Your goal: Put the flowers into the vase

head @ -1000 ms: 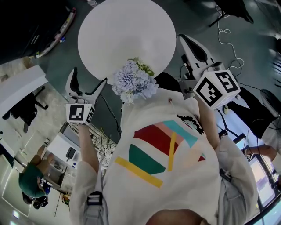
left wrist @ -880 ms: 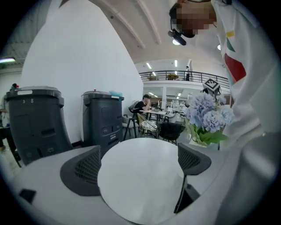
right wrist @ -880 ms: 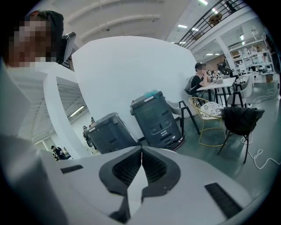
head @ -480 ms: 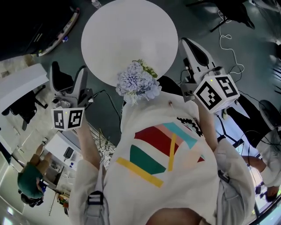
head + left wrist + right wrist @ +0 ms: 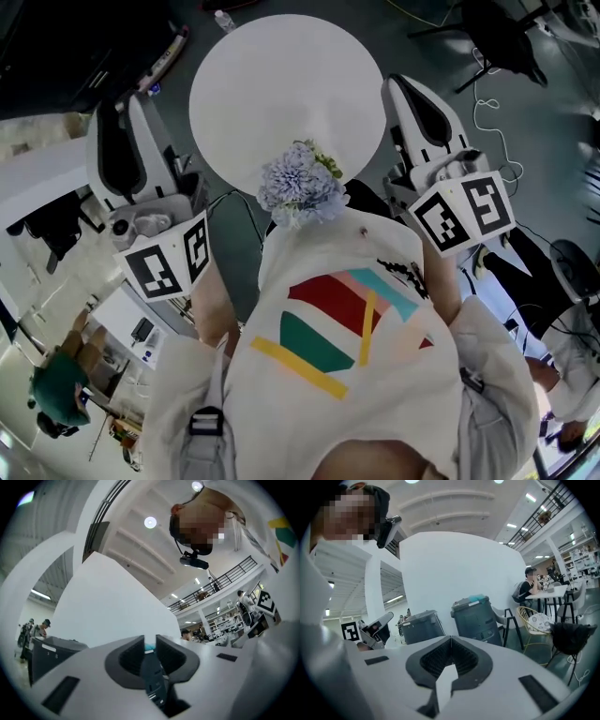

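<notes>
In the head view, the flowers [image 5: 302, 183], a pale lilac-blue bunch with a little green, sit at the near edge of the round white surface [image 5: 281, 84], just in front of the person's chest. Whatever holds their stems is hidden under the blooms. The left gripper [image 5: 127, 117] hangs off the surface's left side, well apart from the flowers, with its left marker cube [image 5: 167, 264] toward the person. The right gripper [image 5: 398, 86] is at the surface's right edge, also apart from the bunch, with the right marker cube [image 5: 464, 211] behind it.

In the left gripper view, the fingers [image 5: 131, 656] stand only a narrow slit apart. They have just been closing, and nothing is between them. Beyond them rise a tall white wall panel [image 5: 112, 606] and a ceiling with round lights.

In the right gripper view, the fingers [image 5: 436, 660] meet at their tips, closed with nothing in their hold. Behind them two grey bins [image 5: 476, 616] stand against a white wall.
</notes>
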`<state>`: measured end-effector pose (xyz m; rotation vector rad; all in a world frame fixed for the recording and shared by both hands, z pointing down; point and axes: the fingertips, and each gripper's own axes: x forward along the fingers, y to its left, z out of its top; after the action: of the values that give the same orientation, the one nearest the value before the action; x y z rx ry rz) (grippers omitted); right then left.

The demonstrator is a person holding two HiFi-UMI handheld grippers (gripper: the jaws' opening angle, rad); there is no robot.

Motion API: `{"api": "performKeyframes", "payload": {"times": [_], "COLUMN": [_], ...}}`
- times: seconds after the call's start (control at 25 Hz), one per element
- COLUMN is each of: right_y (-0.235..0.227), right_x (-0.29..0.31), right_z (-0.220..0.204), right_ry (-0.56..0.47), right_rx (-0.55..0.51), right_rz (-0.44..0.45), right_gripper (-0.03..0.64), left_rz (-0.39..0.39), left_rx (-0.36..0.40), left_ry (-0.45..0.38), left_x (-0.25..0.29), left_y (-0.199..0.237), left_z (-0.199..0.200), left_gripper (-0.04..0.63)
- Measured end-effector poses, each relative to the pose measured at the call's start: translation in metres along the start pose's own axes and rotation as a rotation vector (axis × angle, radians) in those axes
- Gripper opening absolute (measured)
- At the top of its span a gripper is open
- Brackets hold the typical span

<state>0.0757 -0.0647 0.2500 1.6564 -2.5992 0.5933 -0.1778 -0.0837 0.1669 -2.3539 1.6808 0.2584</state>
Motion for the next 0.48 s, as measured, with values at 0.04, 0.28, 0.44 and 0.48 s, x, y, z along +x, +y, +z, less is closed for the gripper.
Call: {"api": "performKeyframes", "payload": {"times": [0.04, 0.28, 0.44, 0.48], "right_y": [0.007, 0.052, 0.067, 0.068], "right_x": [0.002, 0.006, 0.005, 0.004], "right_z": [0.009, 0.036, 0.035, 0.035], "right_ry": [-0.023, -0.126, -0.144, -0.150], "right_rx": [-0.027, -0.242, -0.405, -0.429], "right_rz": [0.010, 0.020, 0.002, -0.005], "right_gripper": [0.012, 0.012, 0.012, 0.012], "left_rz": [0.008, -0.008, 0.008, 0.012], "left_rx": [0.013, -0.043, -0.064, -0.067], "left_ry": [-0.015, 0.010, 0.040, 0.042], "left_x": [0.000, -0.006, -0.014, -0.015], "left_y": [-0.001, -0.019, -0.023, -0.022], "left_z": [0.007, 0.008, 0.001, 0.001], "left_gripper": [0.034, 0.008, 0.008, 0.008]}}
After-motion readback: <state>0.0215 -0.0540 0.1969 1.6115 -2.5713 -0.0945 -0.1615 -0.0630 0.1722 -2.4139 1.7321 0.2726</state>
